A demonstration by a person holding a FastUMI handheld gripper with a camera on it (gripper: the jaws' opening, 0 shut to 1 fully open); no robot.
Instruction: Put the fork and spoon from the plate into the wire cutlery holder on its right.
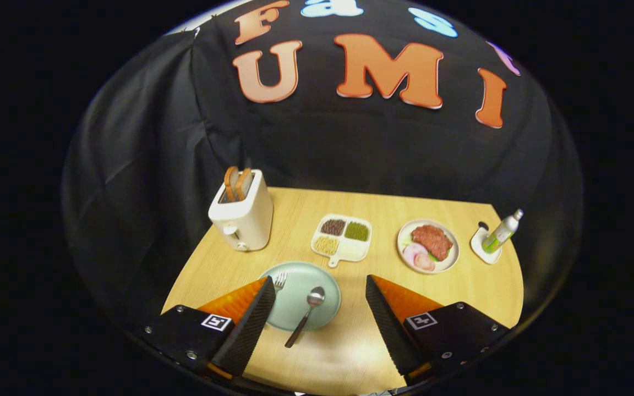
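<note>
A pale green plate [295,278] lies on the wooden table just ahead of my fingers, toward the left one. A spoon [307,313] rests on it, bowl on the plate and dark handle sticking out over the near rim. The fork [280,281] lies beside it; its tines show and the rest is hidden behind my left finger. My gripper [317,280] is open, held above the table, nothing between its fingers.
A white toaster [242,217] with two bread slices stands at the back left. Beyond the plate sit a divided tray of grains [343,237], a plate of meat [428,246] and a bottle on a small white stand [498,234]. Black cloth walls the table.
</note>
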